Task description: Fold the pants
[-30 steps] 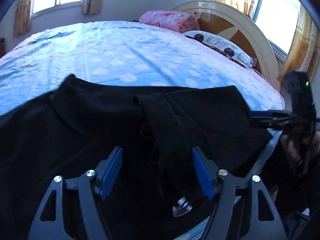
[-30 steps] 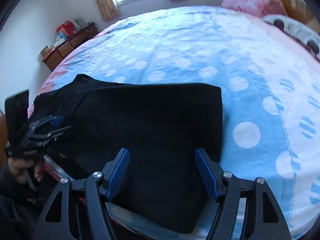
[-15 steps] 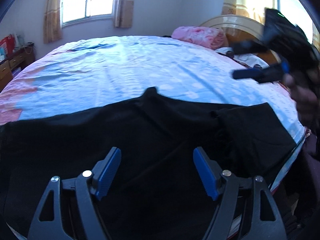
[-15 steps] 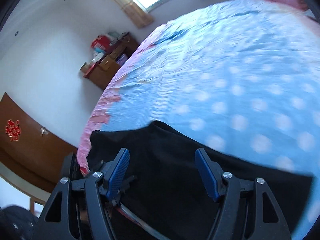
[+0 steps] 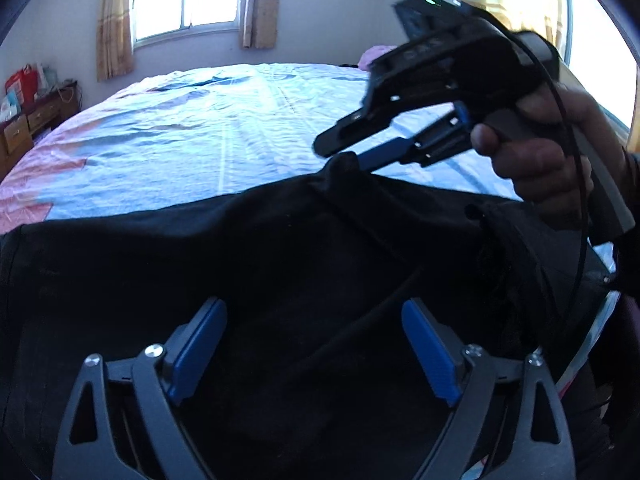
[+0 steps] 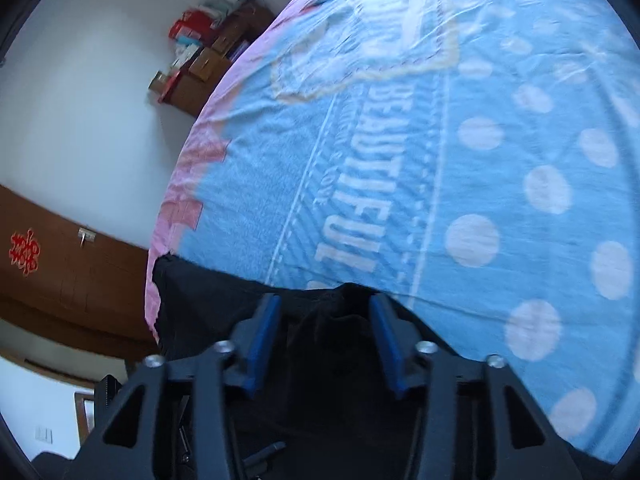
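Black pants (image 5: 280,280) spread flat across the near edge of the bed (image 5: 224,120), filling the left wrist view from 9 to 3 o'clock, with a small peak of cloth raised at about 1 o'clock. Soft, limp and light by the look; likely to sag and drag rather than hold a crease, so best taken at a hem, seam or waistband where the layers are thick. Left tongs (image 5: 316,356) spread wide at 6 o'clock, above the dark fabric, gripping nothing. A thin dark cord crossing the cloth between those blue pads, a snag risk if closed carelessly. Right tongs (image 5: 348,152) at 1 o'clock in that view, narrowed around the lifted peak of the far edge; in the right wrist view, right tongs (image 6: 324,320) at 6 o'clock with a bunch of pants (image 6: 340,344) between the pads, though full contact on both sides cannot be told. Beyond, from 10 to 3 o'clock, wide open blue dotted sheet, ample room for carrying the fold across. Bed edge and drop at 8 o'clock in the right view, near a brown cabinet (image 6: 72,264); cloth already hanging close to that side.
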`<state>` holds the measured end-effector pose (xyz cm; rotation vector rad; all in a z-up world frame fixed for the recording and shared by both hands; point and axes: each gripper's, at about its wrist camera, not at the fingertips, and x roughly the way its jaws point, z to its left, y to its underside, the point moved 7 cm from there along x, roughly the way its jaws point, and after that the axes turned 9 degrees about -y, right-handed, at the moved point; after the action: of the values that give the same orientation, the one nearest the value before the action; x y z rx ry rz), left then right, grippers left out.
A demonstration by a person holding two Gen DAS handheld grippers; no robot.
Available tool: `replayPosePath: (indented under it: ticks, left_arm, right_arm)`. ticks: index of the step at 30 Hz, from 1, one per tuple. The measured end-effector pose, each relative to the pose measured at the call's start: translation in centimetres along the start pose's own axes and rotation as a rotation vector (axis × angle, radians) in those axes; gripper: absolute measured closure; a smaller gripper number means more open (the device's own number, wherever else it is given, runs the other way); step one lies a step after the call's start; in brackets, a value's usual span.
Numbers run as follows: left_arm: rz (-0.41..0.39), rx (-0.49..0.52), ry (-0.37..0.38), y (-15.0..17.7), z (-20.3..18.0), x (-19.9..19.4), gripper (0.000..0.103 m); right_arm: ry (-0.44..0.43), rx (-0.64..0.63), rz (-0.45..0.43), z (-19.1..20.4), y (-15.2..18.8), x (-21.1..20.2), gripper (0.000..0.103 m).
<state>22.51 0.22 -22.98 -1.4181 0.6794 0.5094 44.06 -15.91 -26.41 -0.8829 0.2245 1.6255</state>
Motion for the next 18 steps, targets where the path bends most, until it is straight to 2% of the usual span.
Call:
replayPosePath:
  ticks: [4,7,11,13,18]
  left_arm:
    - [0.001,0.063,-0.042,0.3,-0.7,0.3,0.007]
    - [-0.002,0.076,-0.053,0.4,-0.9,0.3,0.006]
    - [-0.013,0.077,-0.043,0.5,-1.0,0.3,0.003]
    - [-0.015,0.084,-0.047,0.5,-1.1,0.3,0.003]
    - [-0.012,0.087,-0.048,0.3,-1.0,0.4,0.002]
  right_arm:
    - [0.069,-0.029,0.011,-0.2,-0.1,1.2,0.086]
    - [0.085,-0.021,-0.017,-0.4,-0.5,1.2,0.095]
    - [0.124,-0.011,-0.03,-1.5,-1.0,1.3,0.097]
    - [0.11,0.03,-0.025,-2.8,-1.3,1.9,0.098]
    - [0.14,-0.003,-0.028,-2.1,-1.4,1.7,0.097]
